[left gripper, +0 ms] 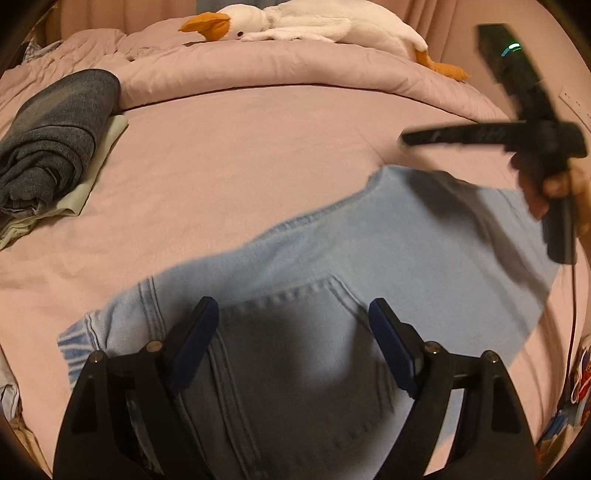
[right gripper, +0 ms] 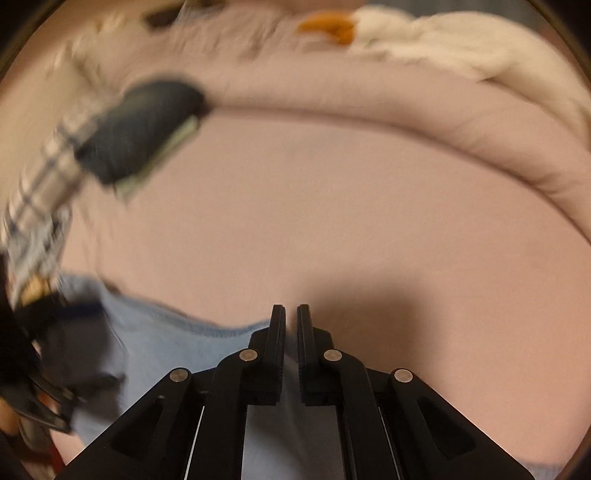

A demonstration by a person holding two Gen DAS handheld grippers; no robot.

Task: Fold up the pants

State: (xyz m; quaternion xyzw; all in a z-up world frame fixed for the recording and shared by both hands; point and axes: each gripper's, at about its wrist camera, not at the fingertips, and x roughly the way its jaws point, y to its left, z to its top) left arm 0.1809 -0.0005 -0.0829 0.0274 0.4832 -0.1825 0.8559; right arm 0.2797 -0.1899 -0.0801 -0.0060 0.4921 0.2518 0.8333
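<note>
1. Our left gripper (left gripper: 291, 310) has its jaws spread wide and holds nothing; they hover over the back pocket of the light blue denim pants (left gripper: 369, 258), likely so we can press or pinch near the seat.
2. Our right gripper (right gripper: 291, 314) has its jaws nearly together with a narrow slit between them. Pale cloth shows low in the gap, but the right wrist view is smeared, so we cannot tell whether it is pinched or merely lies below.
3. The pants lie across the near part of the pink bed sheet (left gripper: 240, 166), already doubled over by the look of them, with a frayed hem at the left end.
4. Farther out, a stack of folded dark grey clothes (left gripper: 55, 140) sits at the left, probably finished pieces kept well apart from the working area.
5. A white plush goose with an orange beak (left gripper: 295, 22) rests on the rolled pink duvet (left gripper: 258, 70) at the back.
</note>
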